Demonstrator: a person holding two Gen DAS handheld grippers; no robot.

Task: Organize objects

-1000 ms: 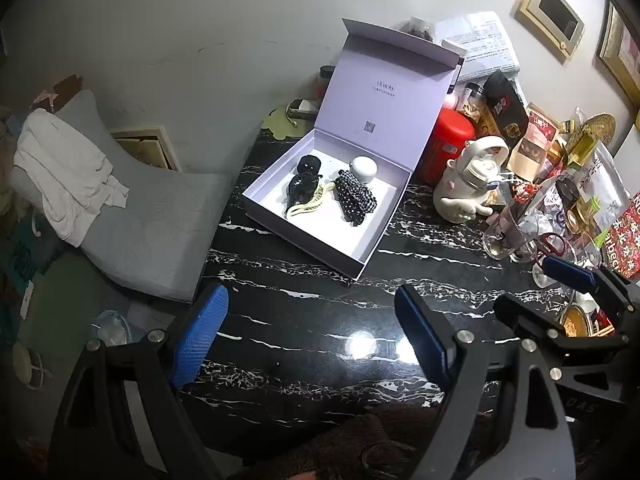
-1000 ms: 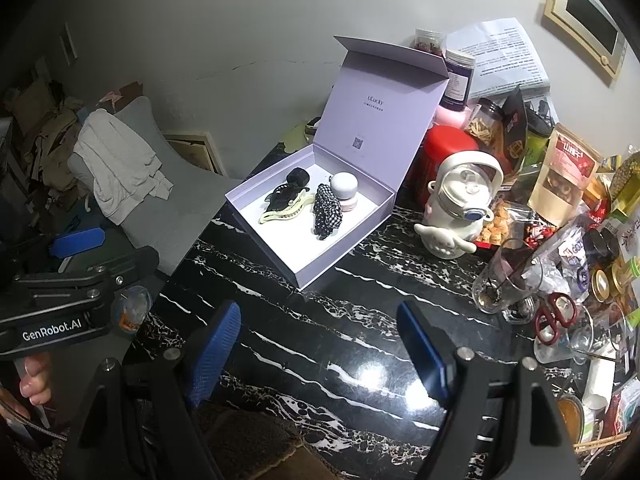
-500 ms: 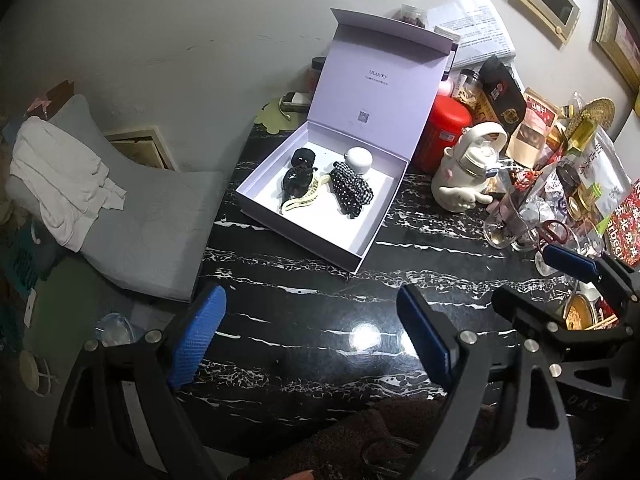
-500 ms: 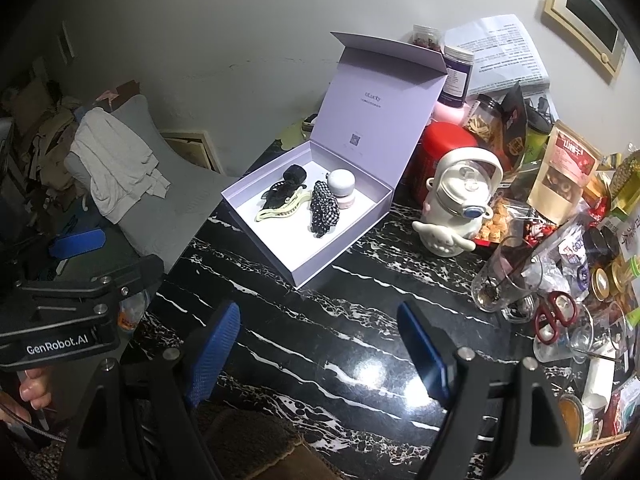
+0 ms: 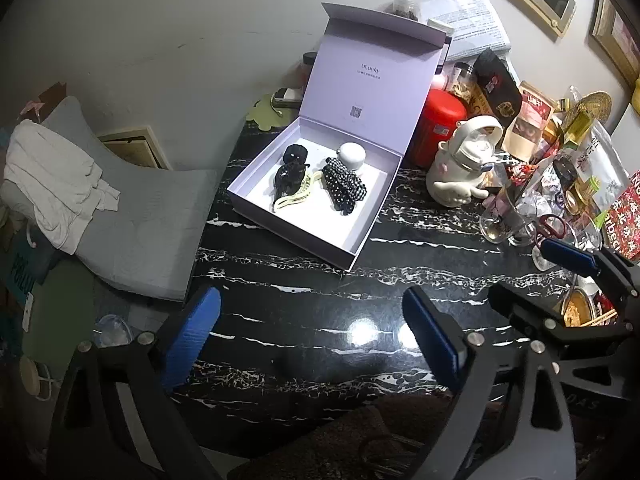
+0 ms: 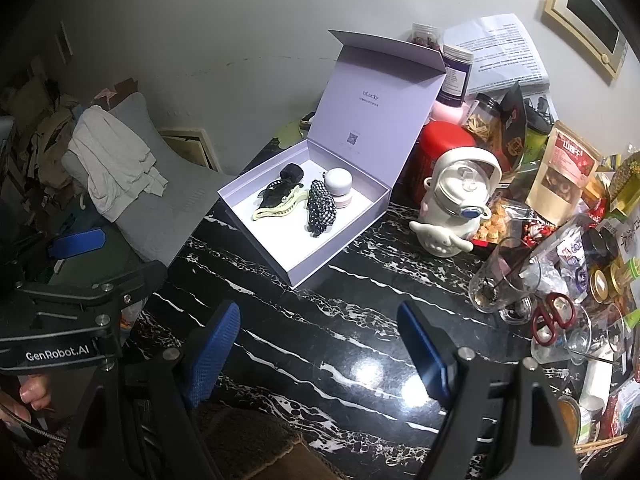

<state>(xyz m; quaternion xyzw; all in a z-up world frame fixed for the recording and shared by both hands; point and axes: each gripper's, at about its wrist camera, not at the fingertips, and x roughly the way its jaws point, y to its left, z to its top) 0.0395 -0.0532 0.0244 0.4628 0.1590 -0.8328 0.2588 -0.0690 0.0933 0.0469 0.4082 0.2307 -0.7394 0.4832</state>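
Box: your lilac gift box (image 5: 320, 216) sits on the black marble worktop (image 5: 360, 292) with its lid (image 5: 372, 80) standing upright at the back, resting against the clutter behind.
Contents, stowed: a black claw clip (image 5: 290, 174) lying partly over a cream claw clip (image 5: 298, 196); a black-and-white checked scrunchie (image 5: 344, 186) just beside them; a white round jar (image 5: 351, 155) at the back wall of the box, touching the scrunchie.
Contents, spare room: the near half of the box floor is bare.
Left gripper (image 5: 316, 340): you hold it above the near edge of the worktop, jaws wide, nothing between them.
Right gripper (image 6: 320, 350): likewise held over the near worktop, jaws wide and carrying nothing.
Position relative to box: both grippers are well apart from it.
Unsorted stock: at your right stand a white character kettle (image 6: 456, 204), a red canister (image 6: 444, 152), a drinking glass (image 6: 504, 280), red-handled scissors (image 6: 554, 316) and snack pouches; whether any belong in the box you cannot tell.
Progress: four small items appear packed, so the filling looks largely done.
Remaining, by judgement: closing the lid, or fetching a further item from the clutter.
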